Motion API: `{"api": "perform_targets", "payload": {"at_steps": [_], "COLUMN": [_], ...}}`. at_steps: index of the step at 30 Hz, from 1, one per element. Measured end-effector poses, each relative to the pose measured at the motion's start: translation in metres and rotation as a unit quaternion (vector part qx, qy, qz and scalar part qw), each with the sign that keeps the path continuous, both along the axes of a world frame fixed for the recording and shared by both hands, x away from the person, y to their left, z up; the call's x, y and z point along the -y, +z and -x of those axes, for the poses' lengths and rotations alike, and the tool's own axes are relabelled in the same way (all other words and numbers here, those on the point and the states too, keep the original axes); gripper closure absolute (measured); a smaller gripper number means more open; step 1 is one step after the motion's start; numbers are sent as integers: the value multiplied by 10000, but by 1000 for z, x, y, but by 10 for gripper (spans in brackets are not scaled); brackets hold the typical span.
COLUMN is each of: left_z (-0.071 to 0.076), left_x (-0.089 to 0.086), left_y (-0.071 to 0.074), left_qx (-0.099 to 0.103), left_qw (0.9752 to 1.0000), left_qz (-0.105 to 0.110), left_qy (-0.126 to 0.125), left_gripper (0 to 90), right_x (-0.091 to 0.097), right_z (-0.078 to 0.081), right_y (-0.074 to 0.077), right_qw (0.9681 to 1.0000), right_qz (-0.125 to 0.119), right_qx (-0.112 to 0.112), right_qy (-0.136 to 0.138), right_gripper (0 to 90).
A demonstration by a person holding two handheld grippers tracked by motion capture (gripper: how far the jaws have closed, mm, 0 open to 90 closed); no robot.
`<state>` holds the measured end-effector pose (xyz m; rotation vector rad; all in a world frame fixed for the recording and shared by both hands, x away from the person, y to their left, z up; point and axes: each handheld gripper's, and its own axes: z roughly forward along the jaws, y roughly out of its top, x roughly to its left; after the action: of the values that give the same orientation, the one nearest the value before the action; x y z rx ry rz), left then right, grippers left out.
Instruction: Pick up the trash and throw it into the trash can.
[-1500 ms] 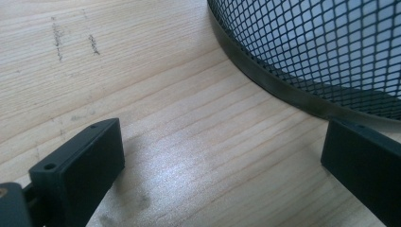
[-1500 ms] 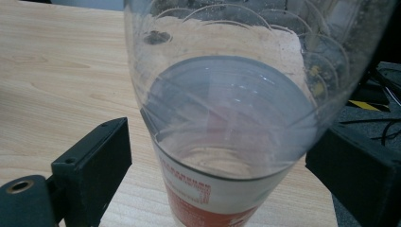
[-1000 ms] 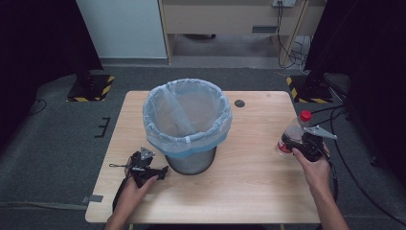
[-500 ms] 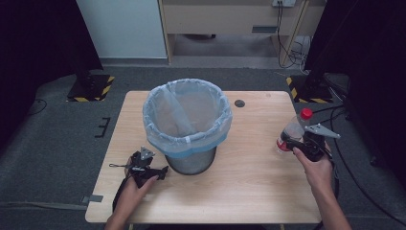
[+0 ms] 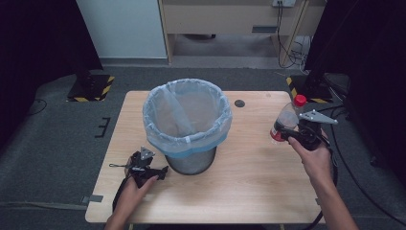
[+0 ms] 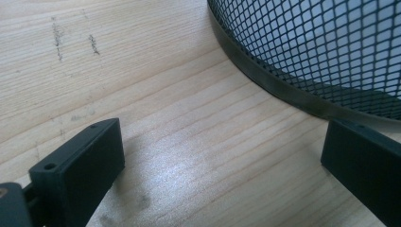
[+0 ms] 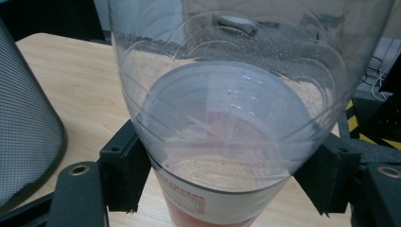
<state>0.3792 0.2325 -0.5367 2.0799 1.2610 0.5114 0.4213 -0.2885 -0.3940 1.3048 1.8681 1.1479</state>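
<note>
Two claws are at work over the pale wooden counter (image 5: pixel 249 182). The right claw (image 5: pixel 287 134), held in the person's right hand (image 5: pixel 313 160) at the counter's right edge, is clamped on a clear plastic bottle with a red cap and a red-and-white label (image 5: pixel 286 120). In the right gripper view its two black jaws press against opposite sides of the bottle (image 7: pixel 227 118), just above the label. In the high view the bottle is tilted, cap pointing up and away from the person, and is clear of the counter top.

The left claw (image 5: pixel 160 171) sits low at the counter's near left, in the person's left hand (image 5: pixel 136 189), just beside the foot of a black wire-mesh waste bin lined with a pale blue plastic bag (image 5: pixel 186 120). In the left gripper view its jaws stand wide apart with only bare wood between them, and the bin's mesh wall (image 6: pixel 326 52) curves past close to one jaw. The bin stands near the counter's middle, well apart from the bottle.
</note>
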Motion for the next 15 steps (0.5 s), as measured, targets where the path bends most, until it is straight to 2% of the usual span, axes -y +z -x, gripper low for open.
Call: {"api": "perform_targets", "payload": {"at_steps": [7, 8, 15], "left_z": [0, 0, 0], "left_x": [0, 0, 0], "left_y": [0, 0, 0], "left_qx": [1, 0, 0], "left_qw": [10000, 10000, 10000], "left_qz": [1, 0, 0], "left_qy": [0, -1, -1], "left_gripper": [0, 0, 0], "right_x": [-19, -26, -45], "right_z": [-10, -12, -19], "right_y": [20, 29, 47], "right_qw": [9997, 9995, 9987], "right_qz": [-38, -46, -88], "right_qx": [43, 65, 102], "right_qy": [217, 291, 494], "right_gripper": [275, 275, 275]}}
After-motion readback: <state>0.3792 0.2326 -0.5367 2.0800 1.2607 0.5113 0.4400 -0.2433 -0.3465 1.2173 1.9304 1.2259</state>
